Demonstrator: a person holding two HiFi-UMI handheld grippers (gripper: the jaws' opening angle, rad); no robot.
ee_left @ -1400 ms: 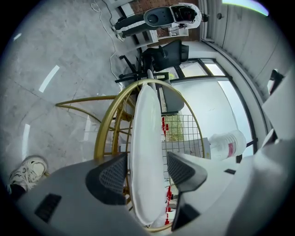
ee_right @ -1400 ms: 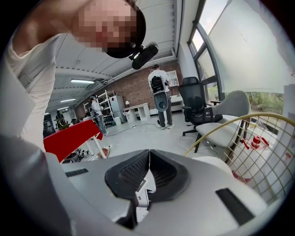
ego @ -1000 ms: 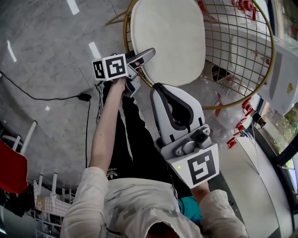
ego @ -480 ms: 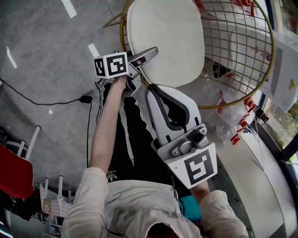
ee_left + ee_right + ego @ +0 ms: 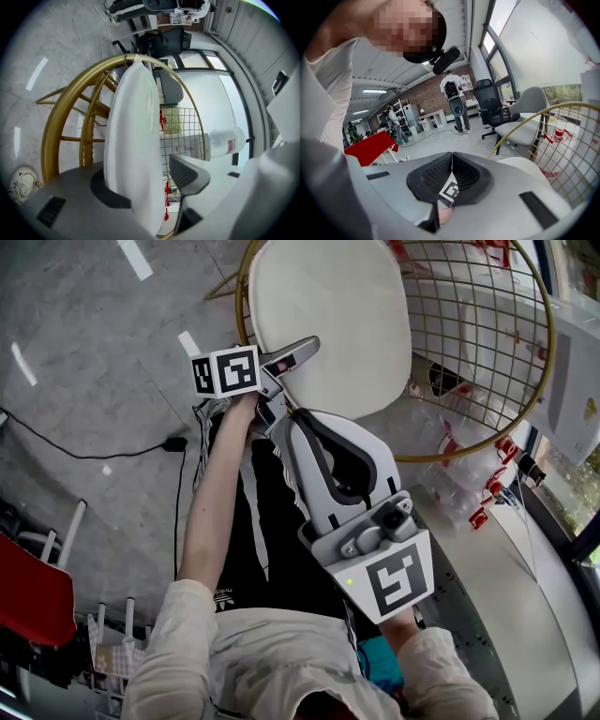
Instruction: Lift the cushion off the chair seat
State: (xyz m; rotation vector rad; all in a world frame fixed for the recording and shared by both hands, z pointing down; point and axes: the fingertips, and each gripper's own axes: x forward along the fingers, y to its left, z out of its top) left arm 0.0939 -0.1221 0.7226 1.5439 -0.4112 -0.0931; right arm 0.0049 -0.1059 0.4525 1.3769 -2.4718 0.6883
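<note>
left gripper is spread around the cushion edge, not pinching yet. right gripper is pressed together, empty. cushion's not lifted off the chair.

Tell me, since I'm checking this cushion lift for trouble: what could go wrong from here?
1. The left claw is open around only the edge of the white cushion, so a grip this shallow may slip off.
2. The chair's gold rim runs close by that claw, so closing might catch the rim too.
3. The right claw is shut and off the cushion. Lifted from one side, the cushion could sag against the wire back.
</note>
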